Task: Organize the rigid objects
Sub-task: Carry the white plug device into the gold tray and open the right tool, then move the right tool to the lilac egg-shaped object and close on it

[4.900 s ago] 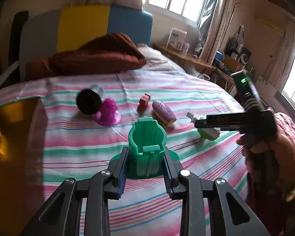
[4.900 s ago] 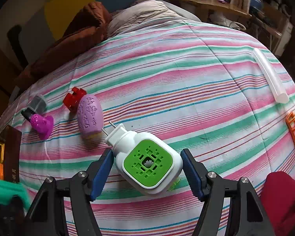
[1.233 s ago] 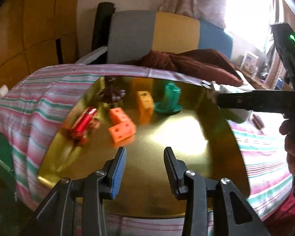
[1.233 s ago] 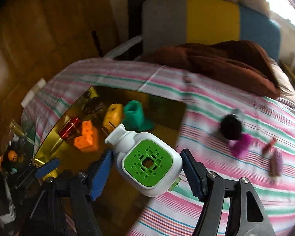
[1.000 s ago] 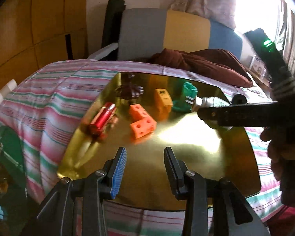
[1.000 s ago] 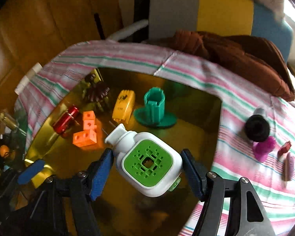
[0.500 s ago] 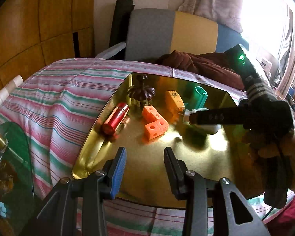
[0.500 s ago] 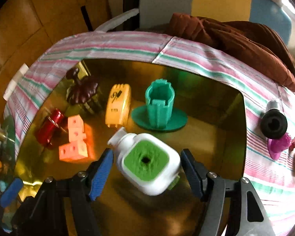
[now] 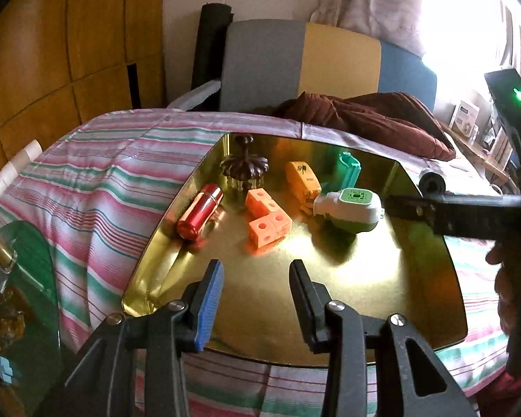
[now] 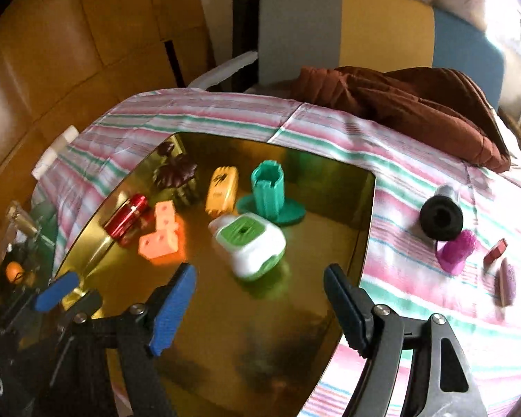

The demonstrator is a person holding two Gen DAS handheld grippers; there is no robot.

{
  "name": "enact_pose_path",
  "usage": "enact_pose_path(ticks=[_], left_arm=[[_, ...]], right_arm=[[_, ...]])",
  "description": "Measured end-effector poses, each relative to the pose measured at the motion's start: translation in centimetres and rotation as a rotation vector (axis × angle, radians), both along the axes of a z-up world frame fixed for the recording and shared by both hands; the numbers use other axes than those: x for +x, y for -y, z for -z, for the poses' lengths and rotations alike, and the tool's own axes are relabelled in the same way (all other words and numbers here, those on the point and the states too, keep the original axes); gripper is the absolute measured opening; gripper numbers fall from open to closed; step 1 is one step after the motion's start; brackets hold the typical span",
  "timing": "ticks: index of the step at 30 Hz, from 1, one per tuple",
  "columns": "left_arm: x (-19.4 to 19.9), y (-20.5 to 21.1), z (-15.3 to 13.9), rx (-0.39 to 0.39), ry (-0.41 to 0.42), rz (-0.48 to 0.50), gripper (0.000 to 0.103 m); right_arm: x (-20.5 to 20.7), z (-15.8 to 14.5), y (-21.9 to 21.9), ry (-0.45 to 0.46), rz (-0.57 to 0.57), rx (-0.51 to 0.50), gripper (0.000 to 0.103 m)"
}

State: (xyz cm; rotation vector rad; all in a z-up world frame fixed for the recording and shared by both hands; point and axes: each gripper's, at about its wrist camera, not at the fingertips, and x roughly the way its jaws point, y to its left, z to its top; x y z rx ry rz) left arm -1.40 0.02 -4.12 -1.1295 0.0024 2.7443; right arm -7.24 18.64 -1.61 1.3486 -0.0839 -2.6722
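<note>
Now right gripper (image 10: 257,299) opening, empty — green-white device (image 10: 248,245) mid-tray, tray (image 10: 330,229) front bare

Both wrist views look steeply down, from close above, onto the gold tray (image 9: 416,260) (image 10: 246,330), headboard (image 9: 302,59) (image 10: 344,27) at 12 o'clock.

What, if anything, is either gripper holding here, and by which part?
Nothing is held. The right gripper has its jaws opening, and the white and green device lies free on the gold tray beyond them. The left gripper is open and empty.
</note>
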Motion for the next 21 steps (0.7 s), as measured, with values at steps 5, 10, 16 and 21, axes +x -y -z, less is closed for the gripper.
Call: enact_pose_path(ticks=[5,10,16,21], left_arm=[[0.3,-0.4,-0.3,-0.003,-0.01,0.004,0.039],[0.7,-1.3,-0.6,-0.022,0.014,0.019,0.039],[1.5,-1.8,-1.9,-0.034,-0.01,0.016,0.039],[1.7,-2.4,-2.3,-0.04,-0.009,0.02,0.039]], right_arm=[[1.2,0.5,-0.3,0.019,-0.002,-0.022,0.077],[2.3,0.8,-0.7,0.061,0.029,-0.003,0.077],[4.5,0.4,0.3,0.075,0.038,-0.001,0.077],[5.4,-0.1,-0.4,0.048,0.039,0.009,0.077]])
